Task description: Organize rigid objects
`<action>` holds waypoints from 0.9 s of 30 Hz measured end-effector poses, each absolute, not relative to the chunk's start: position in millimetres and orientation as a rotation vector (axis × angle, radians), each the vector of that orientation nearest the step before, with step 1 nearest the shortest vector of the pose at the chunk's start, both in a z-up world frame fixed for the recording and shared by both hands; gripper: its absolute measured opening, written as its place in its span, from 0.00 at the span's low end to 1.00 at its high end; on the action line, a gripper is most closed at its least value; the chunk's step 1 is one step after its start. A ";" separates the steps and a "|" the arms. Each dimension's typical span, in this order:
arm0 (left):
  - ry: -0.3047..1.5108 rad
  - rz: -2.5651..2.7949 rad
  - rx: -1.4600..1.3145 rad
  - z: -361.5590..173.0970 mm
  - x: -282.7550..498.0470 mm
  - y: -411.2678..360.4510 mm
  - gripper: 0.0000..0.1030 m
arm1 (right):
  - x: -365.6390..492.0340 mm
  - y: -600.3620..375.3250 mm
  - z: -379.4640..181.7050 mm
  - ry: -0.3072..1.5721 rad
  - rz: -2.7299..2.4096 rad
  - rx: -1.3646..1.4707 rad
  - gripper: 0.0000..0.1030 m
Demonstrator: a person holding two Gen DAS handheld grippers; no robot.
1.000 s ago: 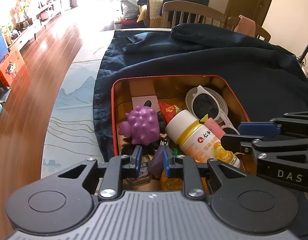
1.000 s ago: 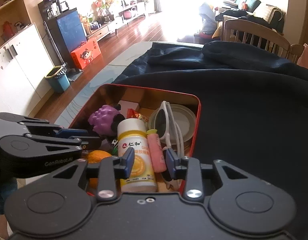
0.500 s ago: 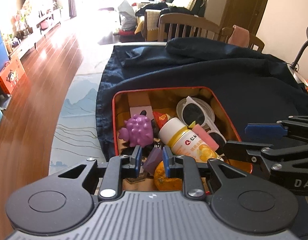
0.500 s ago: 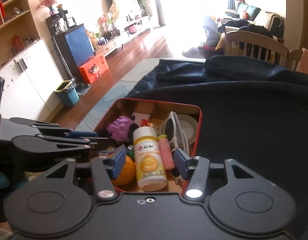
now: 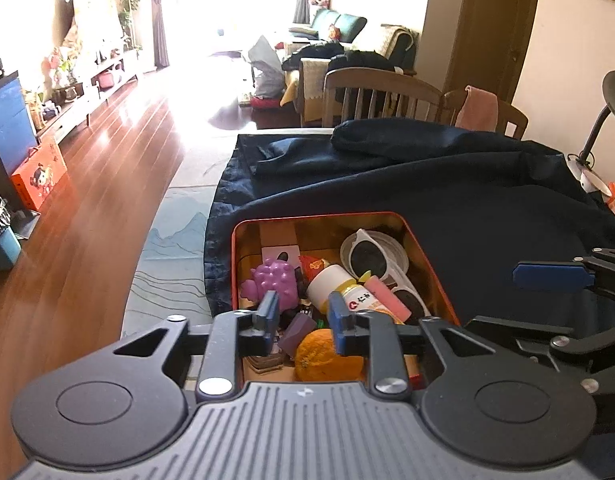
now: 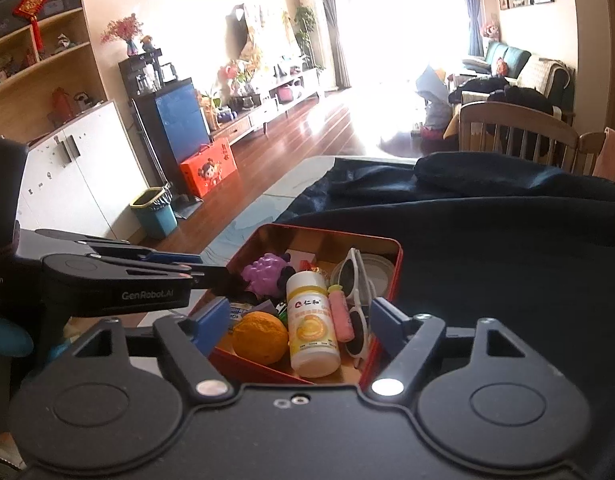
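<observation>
Here, in the left wrist view, the left claw (image 5: 302,312) is seen above the near end of the red tin (image 5: 426,248), its jaws opening with nothing pressed between them; a purple block (image 5: 297,330) and an orange (image 5: 327,356) lie below. The tin is set on a dark cloth (image 5: 467,200) over the tabletop. In the right wrist view, the right claw (image 6: 301,322) is held wide and opening, empty, over the tin's near rim; a white bottle (image 6: 311,324), pink tube (image 6: 341,314), sunglasses (image 6: 357,292) and a purple toy (image 6: 265,272) are packed inside.
</observation>
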State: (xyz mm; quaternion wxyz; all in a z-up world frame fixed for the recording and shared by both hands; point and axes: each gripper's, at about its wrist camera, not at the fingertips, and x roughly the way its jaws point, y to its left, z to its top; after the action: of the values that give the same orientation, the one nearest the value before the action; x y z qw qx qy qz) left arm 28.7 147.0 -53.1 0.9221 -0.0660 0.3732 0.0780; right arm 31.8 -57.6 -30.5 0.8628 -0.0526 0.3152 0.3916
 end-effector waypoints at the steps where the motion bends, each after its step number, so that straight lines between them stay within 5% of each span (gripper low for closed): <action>1: 0.762 0.168 -0.139 -51.5 26.7 144.2 0.39 | 30.9 -60.7 -29.8 0.657 0.823 -0.108 0.78; 4: 0.734 0.184 -0.155 -46.3 19.7 135.9 0.65 | 28.4 -70.3 -28.1 0.657 0.836 -0.099 0.81; 12: 0.697 0.214 -0.180 -36.3 1.2 110.9 0.75 | 18.2 -101.9 -21.5 0.610 0.853 -0.054 0.99; 20: 0.673 0.228 -0.216 -28.1 -16.7 92.8 0.85 | 7.1 -129.4 -19.3 0.586 0.841 -0.040 1.00; 23: 0.664 0.249 -0.196 -26.2 -22.3 83.7 1.00 | 2.8 -137.6 -19.2 0.579 0.830 -0.038 1.00; 27: 0.657 0.244 -0.207 -25.5 -28.7 76.9 1.00 | -0.6 -144.7 -19.3 0.571 0.824 -0.036 1.00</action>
State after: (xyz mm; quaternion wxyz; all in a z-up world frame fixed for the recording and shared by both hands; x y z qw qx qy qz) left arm -28.7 76.9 -25.5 0.9340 -0.1012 0.3213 0.1191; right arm -0.6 -144.7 -19.3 0.8769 -0.0171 0.2738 0.3947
